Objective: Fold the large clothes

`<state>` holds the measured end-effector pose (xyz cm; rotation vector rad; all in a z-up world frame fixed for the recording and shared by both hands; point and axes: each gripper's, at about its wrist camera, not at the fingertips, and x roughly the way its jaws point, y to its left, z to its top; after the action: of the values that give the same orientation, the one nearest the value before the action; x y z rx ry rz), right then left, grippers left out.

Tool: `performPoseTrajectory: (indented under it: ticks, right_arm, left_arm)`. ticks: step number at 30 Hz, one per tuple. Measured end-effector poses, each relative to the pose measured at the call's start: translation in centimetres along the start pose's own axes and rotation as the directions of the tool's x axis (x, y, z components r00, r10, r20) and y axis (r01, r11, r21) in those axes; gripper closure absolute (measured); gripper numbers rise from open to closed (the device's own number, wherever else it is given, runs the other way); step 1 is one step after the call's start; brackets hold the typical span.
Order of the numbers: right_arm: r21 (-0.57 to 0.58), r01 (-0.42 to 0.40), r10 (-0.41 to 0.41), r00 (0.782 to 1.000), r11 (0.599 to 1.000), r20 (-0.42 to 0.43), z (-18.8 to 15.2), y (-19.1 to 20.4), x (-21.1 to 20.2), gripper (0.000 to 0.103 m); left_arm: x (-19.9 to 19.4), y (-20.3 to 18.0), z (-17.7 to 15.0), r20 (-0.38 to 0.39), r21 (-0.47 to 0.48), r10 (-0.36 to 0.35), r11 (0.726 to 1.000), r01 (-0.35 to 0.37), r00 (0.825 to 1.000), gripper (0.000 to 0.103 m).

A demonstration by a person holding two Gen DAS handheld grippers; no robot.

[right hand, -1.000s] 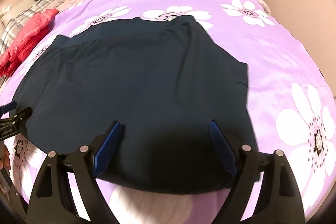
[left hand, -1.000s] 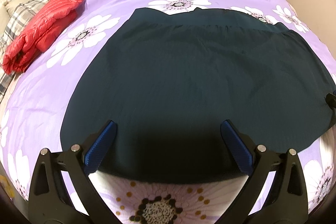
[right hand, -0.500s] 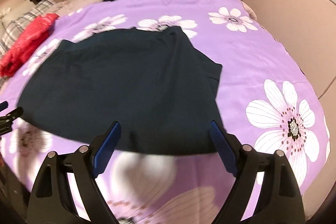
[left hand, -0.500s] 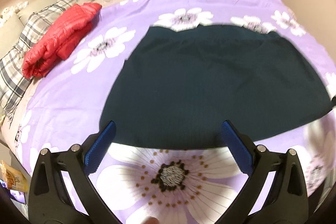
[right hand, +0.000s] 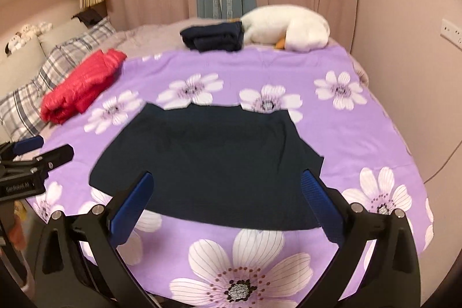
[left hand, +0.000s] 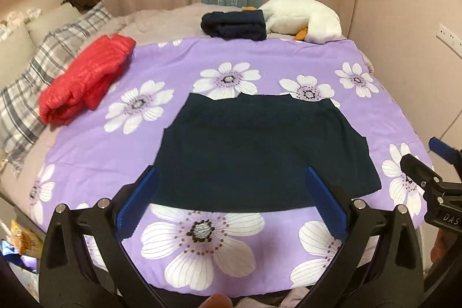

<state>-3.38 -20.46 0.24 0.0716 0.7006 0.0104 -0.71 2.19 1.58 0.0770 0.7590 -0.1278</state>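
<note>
1. A dark navy garment (left hand: 260,152) lies spread flat in the middle of a purple bedspread (left hand: 372,117) printed with white flowers, its straight near hem toward the cameras.
2. The left gripper (left hand: 231,204) hangs above the near edge of the bed, its blue pads wide apart with nothing between them, clear of the cloth.
3. The right gripper (right hand: 228,204) is also above the near edge; its jaws are opening and hold nothing.
4. A folded red puffer jacket (left hand: 86,82) sits at the left, partly on a plaid pillow (left hand: 43,71).
5. At the far end, a folded dark bundle (left hand: 234,25) lies just beside a white plush goose (left hand: 300,19).
</note>
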Motion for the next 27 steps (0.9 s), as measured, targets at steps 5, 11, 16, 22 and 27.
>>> performPoseTrajectory:
  ticks: [5,11,16,22,27]
  right_arm:
    - [-0.025,0.057,-0.057,0.998,0.998,0.015,-0.8,1.1,-1.1,0.001]
    - [-0.028,0.042,-0.044,0.997,0.999,-0.061,-2.2,1.9,0.4,0.001]
    - [-0.051,0.048,-0.051,0.998,0.998,-0.046,-2.2,2.6,0.0,0.001]
    - [-0.053,0.058,-0.061,0.997,0.997,-0.055,-2.3,2.6,0.4,0.001]
    - [-0.043,0.061,-0.063,0.996,0.997,-0.064,-2.3,2.4,0.7,0.001]
  left_arm:
    - [0.1,-0.5,-1.0,-0.03,-0.013,0.009,1.0,-0.01,1.0,0.002]
    - [1.2,-1.0,-2.0,-0.074,0.009,0.034,0.999,-0.033,0.997,0.002]
    - [1.2,-1.0,-2.3,-0.068,0.012,0.045,0.999,-0.044,0.997,0.002]
    - [1.4,-0.9,-2.3,-0.072,0.014,0.044,0.999,-0.043,0.996,0.002]
    - [1.5,-0.9,-2.4,-0.073,0.017,0.042,0.999,-0.041,0.996,0.002]
